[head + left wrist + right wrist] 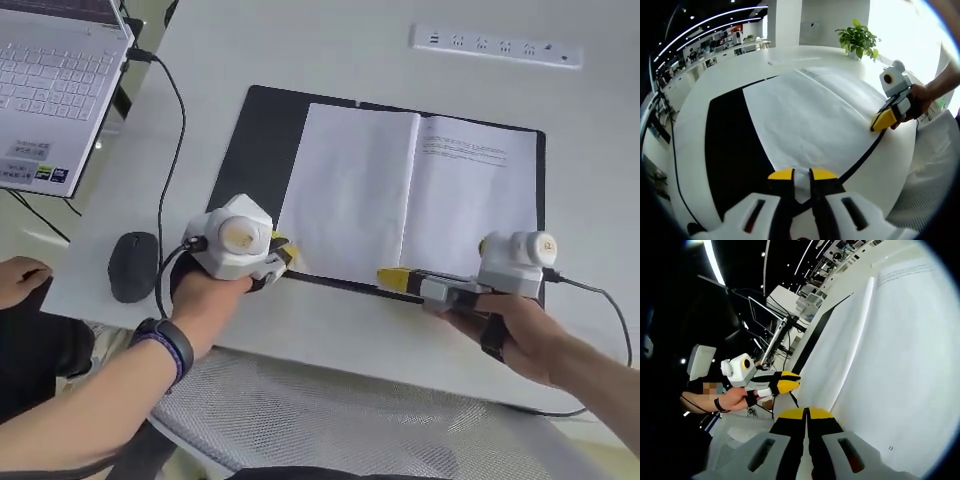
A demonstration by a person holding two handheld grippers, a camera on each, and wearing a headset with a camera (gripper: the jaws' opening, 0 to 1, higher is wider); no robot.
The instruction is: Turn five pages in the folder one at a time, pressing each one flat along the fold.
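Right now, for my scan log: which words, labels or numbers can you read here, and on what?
right-hand page: a few printed lines at its top, too small to read.
laptop: stickers and key legends, too blurred to read.
power strip: no legible marking.
Nothing here can be quoted.

The folder [255, 140] lies open on the table [300, 50], with its sheets over the middle and right part. The fold [410, 190] runs front to back between the left page [345, 190] and the right page [475, 200]. Behind the folder, towards the right, lies a power strip [497, 46]. A laptop [50, 80] sits at the far left, and a mouse [132, 265] lies nearer the front edge, left of the folder. The left gripper [280, 255] is at the left page's near left corner. The right gripper [395, 280] lies along the folder's near edge, its tips by the fold's near end. A chair [330, 420] stands before the table.
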